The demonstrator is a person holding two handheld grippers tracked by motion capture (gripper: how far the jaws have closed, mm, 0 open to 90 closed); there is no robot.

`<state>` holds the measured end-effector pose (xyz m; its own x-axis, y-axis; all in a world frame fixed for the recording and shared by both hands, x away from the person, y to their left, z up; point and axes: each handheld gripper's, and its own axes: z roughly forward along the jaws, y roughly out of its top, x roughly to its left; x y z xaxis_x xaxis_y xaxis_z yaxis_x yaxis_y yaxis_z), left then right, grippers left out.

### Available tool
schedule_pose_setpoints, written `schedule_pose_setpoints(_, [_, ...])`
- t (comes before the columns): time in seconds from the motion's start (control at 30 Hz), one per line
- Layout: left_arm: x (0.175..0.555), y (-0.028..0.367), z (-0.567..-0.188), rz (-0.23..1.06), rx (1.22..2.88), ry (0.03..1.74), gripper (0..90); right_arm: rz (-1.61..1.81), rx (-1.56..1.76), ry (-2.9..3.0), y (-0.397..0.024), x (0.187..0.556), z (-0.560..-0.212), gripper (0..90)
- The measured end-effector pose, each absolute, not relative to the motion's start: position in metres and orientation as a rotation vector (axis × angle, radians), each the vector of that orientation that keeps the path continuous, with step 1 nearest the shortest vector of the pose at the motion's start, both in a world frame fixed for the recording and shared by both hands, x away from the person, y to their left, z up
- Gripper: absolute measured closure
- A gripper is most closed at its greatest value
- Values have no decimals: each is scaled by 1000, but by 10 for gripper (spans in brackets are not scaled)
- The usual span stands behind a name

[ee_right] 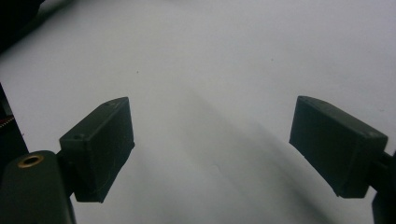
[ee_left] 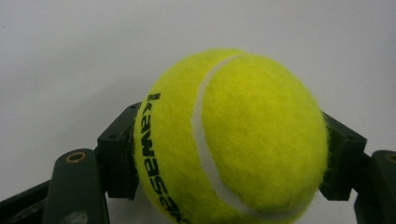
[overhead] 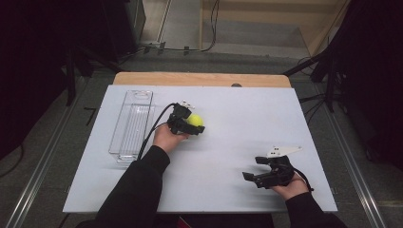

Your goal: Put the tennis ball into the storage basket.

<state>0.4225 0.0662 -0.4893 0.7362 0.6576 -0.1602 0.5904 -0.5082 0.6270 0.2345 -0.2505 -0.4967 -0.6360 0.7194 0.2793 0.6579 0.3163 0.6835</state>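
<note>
Nearest to us, our right claw (overhead: 260, 168) rests low over the near right part of the white tabletop (overhead: 247, 118), its jaws spread wide with nothing between them; the right gripper view looks past both black pads (ee_right: 100, 147) onto bare white surface.

Farther in and to the left, our left claw (overhead: 186, 124) is pinching the yellow tennis ball (overhead: 195, 120). In the left gripper view the tennis ball (ee_left: 233, 140) sits squarely between the two jaws, each pad pressed against a side of the felt, with the white seam and black lettering turned toward the camera. We cannot tell from these views whether the ball is lifted clear of the tabletop or still touching it.

Just beyond and left of that hand lies the clear plastic tray (overhead: 131, 124), long and narrow, near the left edge of the white sheet, apparently with nothing in it.

We judge the risk lies in the grip. The pads meet a round, fuzzy surface near its widest part, so a slight easing of pressure or a quick swing could let the ball squirt out and roll off. If the ball is bound for the tray, its narrow opening leaves little room: a release off centre could bounce the ball off the rim, and a low approach could knock the light tray askew.
</note>
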Motion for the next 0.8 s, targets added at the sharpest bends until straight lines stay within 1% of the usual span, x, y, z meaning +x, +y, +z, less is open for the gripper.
schedule_pose_setpoints(0.8, [407, 72, -473, 86, 2281, 918, 261, 1237, 1300, 2481, -251, 234, -496, 119])
